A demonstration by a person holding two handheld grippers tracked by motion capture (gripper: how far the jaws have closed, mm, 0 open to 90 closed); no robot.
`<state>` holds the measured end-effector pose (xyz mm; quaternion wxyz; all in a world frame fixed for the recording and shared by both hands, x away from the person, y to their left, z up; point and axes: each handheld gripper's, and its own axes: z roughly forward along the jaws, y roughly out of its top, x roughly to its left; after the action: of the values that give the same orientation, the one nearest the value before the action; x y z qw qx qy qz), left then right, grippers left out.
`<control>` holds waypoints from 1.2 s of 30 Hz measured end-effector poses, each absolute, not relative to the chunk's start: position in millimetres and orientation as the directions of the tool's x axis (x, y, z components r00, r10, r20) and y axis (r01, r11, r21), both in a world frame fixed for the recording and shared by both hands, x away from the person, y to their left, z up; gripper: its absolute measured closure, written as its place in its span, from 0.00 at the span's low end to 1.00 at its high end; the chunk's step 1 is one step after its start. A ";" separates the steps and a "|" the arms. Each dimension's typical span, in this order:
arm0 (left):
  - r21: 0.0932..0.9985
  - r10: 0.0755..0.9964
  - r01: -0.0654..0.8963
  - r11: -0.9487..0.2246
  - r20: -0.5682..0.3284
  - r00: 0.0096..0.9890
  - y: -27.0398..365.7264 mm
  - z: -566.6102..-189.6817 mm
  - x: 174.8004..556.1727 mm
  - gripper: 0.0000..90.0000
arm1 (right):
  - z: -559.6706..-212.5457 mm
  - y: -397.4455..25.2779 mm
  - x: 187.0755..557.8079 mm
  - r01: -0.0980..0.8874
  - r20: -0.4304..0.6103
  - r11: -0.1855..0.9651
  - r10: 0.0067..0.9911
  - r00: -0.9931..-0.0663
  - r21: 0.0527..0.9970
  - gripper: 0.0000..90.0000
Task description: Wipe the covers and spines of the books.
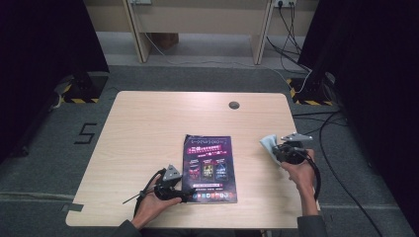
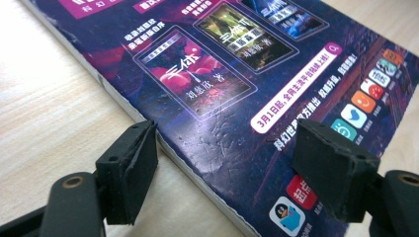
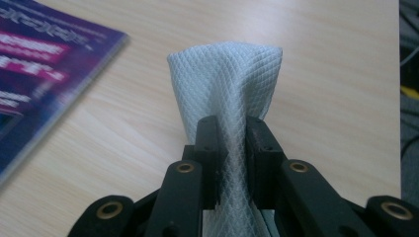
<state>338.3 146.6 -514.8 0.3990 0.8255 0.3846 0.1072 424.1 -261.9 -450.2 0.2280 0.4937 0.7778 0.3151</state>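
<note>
High view puts my left gripper in the lower middle of the frame, at the lower left corner of the purple magazine, which lies flat on the wooden table a little below and right of the frame's centre. My left hand comes up from the bottom edge, wrapped around the handle, with the cable trailing off to the left. Over at the right of the frame my right hand holds my right gripper above the table's right side, and a pale cloth sticks up out of its tip — well apart from the magazine.

Left gripper view looks along my own two black jaws, and they stand wide: one sits at the lower left over bare wood, the other at the lower right over the glossy cover, so the magazine's near edge runs diagonally between them. The cover shows three book pictures, white and pink lettering, and a row of small coloured app icons towards the right of the frame. I cannot tell whether either pad touches the paper.

Right gripper view shows my jaws drawn narrow, clamped on the white waffle-textured cloth, which fans out above them at the centre of the frame. The magazine's corner lies blurred in the upper left — flat on the table.
</note>
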 end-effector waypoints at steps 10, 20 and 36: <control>0.740 0.705 0.525 -0.421 -0.098 0.703 136.6 -513.2 323.5 0.28 | -424.3 -166.8 424.2 0.475 -0.105 0.468 0.786 -0.609 0.745 0.87; 0.748 0.690 0.515 -0.419 -0.106 0.716 130.5 -514.8 312.0 0.28 | -476.4 -85.1 431.7 0.453 -0.159 0.668 0.647 -0.746 0.591 0.84; 0.756 0.695 0.521 -0.396 -0.124 0.708 131.7 -517.0 311.6 0.27 | -483.0 -85.3 433.6 0.446 -0.176 0.697 0.628 -0.758 0.562 0.84</control>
<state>311.6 131.7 -517.0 0.4093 0.8286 0.3670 0.1063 433.6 -85.3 -483.0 0.1804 0.2974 0.9032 0.2516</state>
